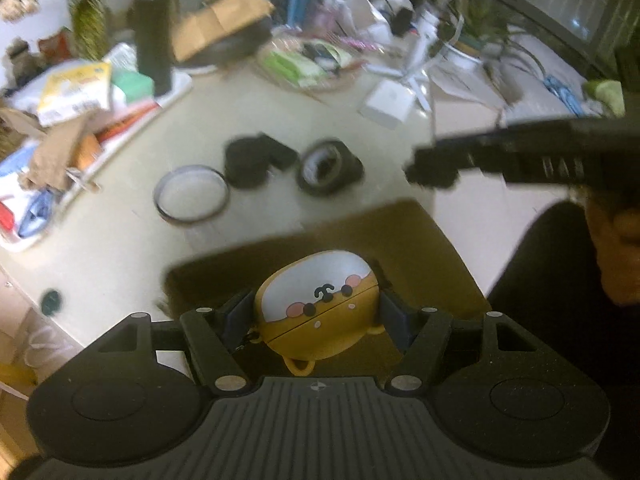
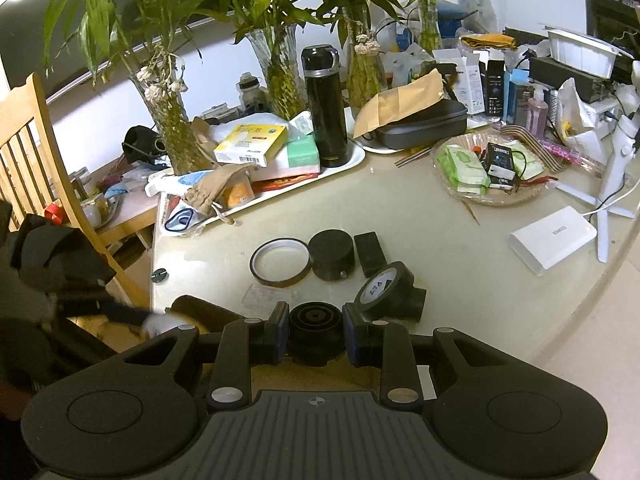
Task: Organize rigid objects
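Left wrist view: the left gripper is closed on a bear-face earbud case, its blue pads pressing both sides. The case is tan with a white face panel; its face is tilted, the top leaning toward the upper right, the hanging loop pointing back toward the camera. Its long axis runs roughly across the jaws. It hangs over a brown cardboard box, whose far edge lies just short of the table's black items. Beyond, on the pale table, a thin tape ring lies flat, beside it a black cylinder, and to the right a black tape roll. The right gripper reaches in from the right, blurred. Bare tabletop lies to the left of the ring.

Right wrist view: the right gripper is narrowly closed around a black ribbed round part, its concentric rings facing up toward the camera, axis upright. Ahead, the tape ring touches the black cylinder; a small black block lies just beside it, long axis pointing away. The black tape roll leans tilted. A white power bank sits well apart to the right, near the table's curved edge. Clear tabletop lies between them.
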`<action>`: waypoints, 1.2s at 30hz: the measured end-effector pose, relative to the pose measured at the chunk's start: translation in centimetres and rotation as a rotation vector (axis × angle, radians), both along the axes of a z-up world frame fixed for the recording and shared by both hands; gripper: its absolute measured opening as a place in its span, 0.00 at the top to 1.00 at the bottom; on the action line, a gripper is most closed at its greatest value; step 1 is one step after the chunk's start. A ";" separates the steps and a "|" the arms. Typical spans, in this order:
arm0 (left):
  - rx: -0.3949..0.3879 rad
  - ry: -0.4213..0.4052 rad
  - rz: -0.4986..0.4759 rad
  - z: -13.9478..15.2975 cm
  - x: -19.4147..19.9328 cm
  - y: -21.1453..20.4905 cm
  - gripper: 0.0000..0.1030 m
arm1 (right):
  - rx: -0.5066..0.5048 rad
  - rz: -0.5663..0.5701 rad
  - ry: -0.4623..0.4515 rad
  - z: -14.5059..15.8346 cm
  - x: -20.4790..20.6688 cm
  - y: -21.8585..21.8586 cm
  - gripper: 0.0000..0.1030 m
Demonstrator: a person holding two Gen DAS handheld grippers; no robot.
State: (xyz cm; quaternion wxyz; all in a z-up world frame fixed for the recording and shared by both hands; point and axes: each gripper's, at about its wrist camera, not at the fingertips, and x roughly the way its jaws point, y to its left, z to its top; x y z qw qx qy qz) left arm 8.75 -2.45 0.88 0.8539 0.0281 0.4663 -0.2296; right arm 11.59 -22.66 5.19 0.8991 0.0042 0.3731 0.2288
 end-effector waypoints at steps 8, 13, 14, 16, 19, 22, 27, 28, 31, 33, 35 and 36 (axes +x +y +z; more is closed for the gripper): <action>0.010 0.038 -0.077 -2.4 -1.0 -1.7 0.34 | -0.001 -0.002 0.006 -0.1 -0.4 -0.2 0.70; -0.022 0.042 -0.057 -2.5 -1.3 -1.3 0.34 | -0.001 -0.009 0.011 -0.3 -0.5 -0.6 0.70; -0.029 0.040 -0.052 -2.3 -1.3 -1.2 0.33 | -0.001 -0.010 0.012 -0.4 -0.5 -0.7 0.70; -0.027 0.028 -0.039 -1.9 -1.6 -1.0 0.33 | -0.002 -0.011 0.016 -0.5 -0.5 -0.8 0.70; -0.030 0.000 -0.030 -1.1 -2.0 -0.7 0.33 | 0.000 -0.011 0.025 -0.6 -0.4 -0.8 0.70; -0.011 -0.047 -0.019 -0.3 -2.5 -0.3 0.33 | -0.003 -0.006 0.031 -0.8 -0.4 -0.7 0.70; 0.026 -0.110 0.009 0.5 -2.9 0.7 0.33 | -0.009 0.004 0.040 -1.1 -0.3 -0.4 0.70; 0.026 -0.116 0.019 0.6 -2.8 0.9 0.33 | -0.010 0.006 0.043 -1.2 -0.3 -0.3 0.70; 0.025 -0.139 0.050 0.8 -2.8 1.7 0.33 | -0.015 0.013 0.052 -1.4 -0.3 -0.1 0.70; 0.028 -0.151 0.066 1.0 -2.8 2.2 0.33 | -0.019 0.016 0.058 -1.6 -0.3 0.0 0.70; 0.033 -0.159 0.079 1.2 -2.8 2.5 0.33 | -0.017 0.020 0.066 -1.7 -0.3 0.1 0.70; 0.035 -0.165 0.086 1.2 -2.8 2.7 0.33 | -0.017 0.024 0.072 -1.7 -0.4 0.1 0.70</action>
